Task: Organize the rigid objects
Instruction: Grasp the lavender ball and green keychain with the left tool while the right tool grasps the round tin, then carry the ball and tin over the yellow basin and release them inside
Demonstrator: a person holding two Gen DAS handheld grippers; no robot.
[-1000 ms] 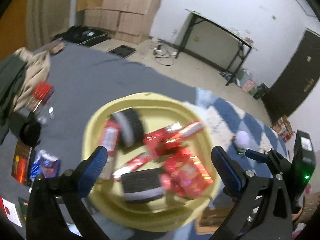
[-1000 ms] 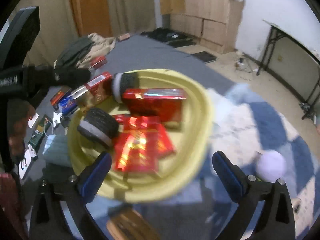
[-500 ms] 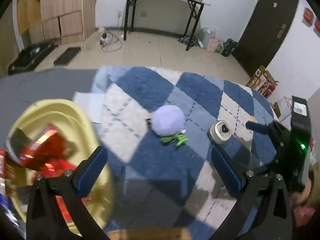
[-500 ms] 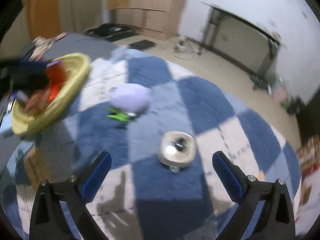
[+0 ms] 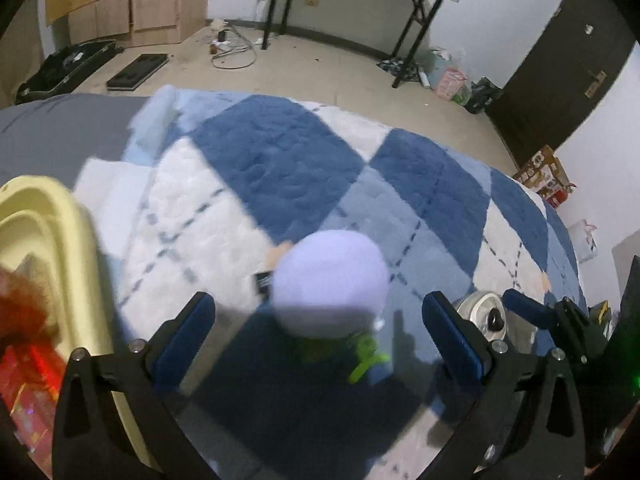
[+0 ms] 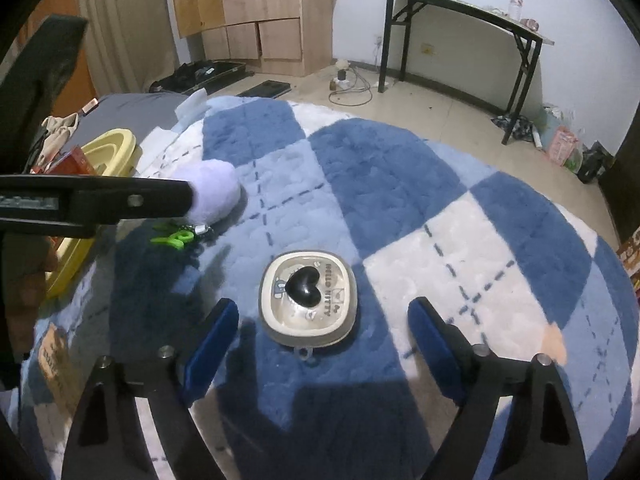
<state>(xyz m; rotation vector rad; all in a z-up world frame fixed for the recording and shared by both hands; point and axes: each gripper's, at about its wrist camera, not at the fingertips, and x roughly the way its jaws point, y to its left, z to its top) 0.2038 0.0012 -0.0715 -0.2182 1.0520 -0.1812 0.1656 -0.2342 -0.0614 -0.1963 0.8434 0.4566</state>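
A lilac plush ball point(image 5: 330, 280) with a green clip point(image 5: 366, 358) lies on the blue-and-white checked blanket point(image 5: 280, 168). My left gripper point(image 5: 316, 332) is open and empty, its fingers either side of the ball. A rounded beige case with a black heart knob point(image 6: 307, 296) lies on the blanket; my right gripper point(image 6: 320, 340) is open and empty just in front of it. The case also shows in the left wrist view point(image 5: 486, 316). The plush ball shows in the right wrist view point(image 6: 214, 192) too, behind the left gripper's arm.
A yellow basin point(image 5: 48, 248) holding red boxes point(image 5: 28, 376) sits at the left; it also shows in the right wrist view point(image 6: 108, 148). A brown card point(image 6: 56, 364) lies at the blanket's left edge. A black folding table point(image 6: 460, 28) and wooden cabinets point(image 6: 256, 8) stand on the floor beyond.
Both grippers swung right, away from the yellow basin, and moved closer to the blanket. The left now frames the plush ball; the right now frames the beige case.
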